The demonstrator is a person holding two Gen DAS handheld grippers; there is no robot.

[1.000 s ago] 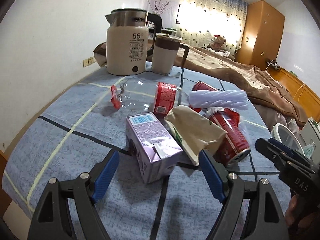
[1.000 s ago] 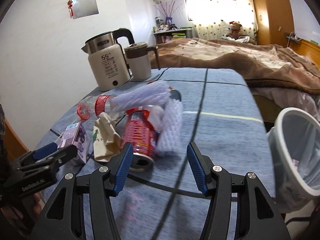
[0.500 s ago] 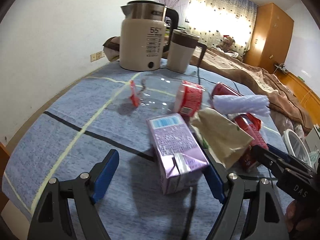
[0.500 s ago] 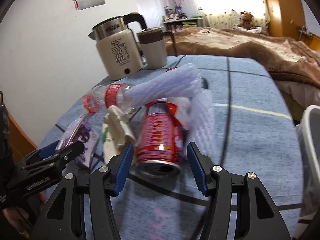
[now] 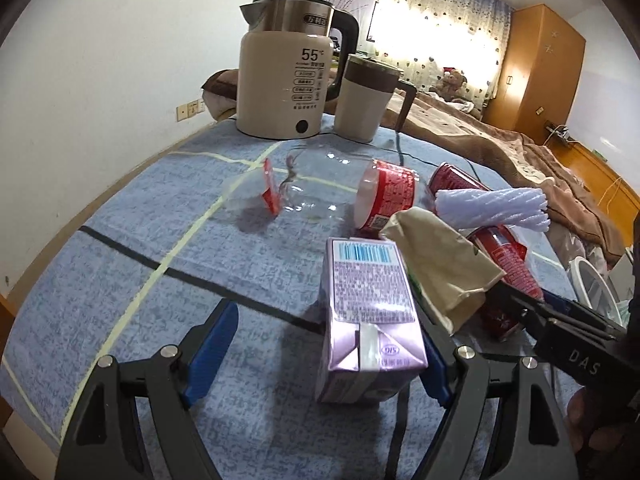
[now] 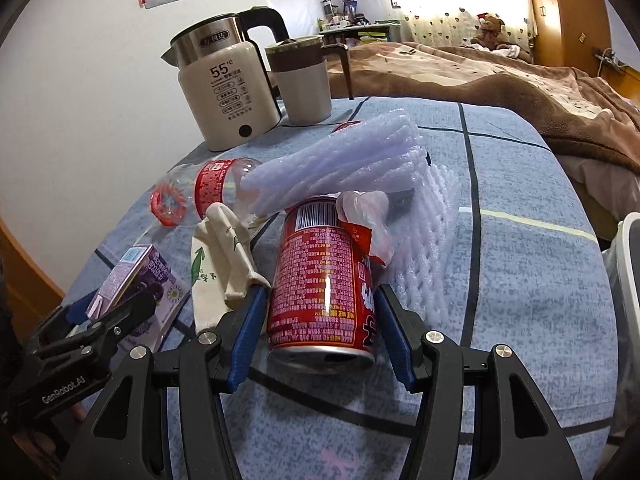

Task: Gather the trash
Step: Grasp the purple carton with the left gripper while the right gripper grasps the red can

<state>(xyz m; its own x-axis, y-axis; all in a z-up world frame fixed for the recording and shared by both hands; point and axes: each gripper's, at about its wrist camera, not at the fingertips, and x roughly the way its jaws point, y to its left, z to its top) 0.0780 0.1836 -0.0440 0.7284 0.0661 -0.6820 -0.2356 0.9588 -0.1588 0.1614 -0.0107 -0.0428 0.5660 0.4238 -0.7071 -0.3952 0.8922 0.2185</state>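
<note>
Left wrist view: the left gripper is spread wide over the blue tablecloth. A purple drink carton lies between its blue fingers, close against the right finger and well apart from the left one; nothing is pinched. Just right of the carton lies a crumpled beige paper bag, and past it a red can with the right gripper reaching in from the right edge. Farther off lie a clear plastic bottle with a red label, a second red can and a roll of white foam wrap. An electric kettle and a beige mug stand at the far side.

Right wrist view: the right gripper has its jaws apart on either side of the red can, which lies on its side with its end toward the camera; both blue pads sit at the can's sides, though whether they press it I cannot tell. White foam wrap lies over and behind the can. To the left are the paper bag, the bottle, and the purple carton with the left gripper around it. A trash bin shows at the right edge.
</note>
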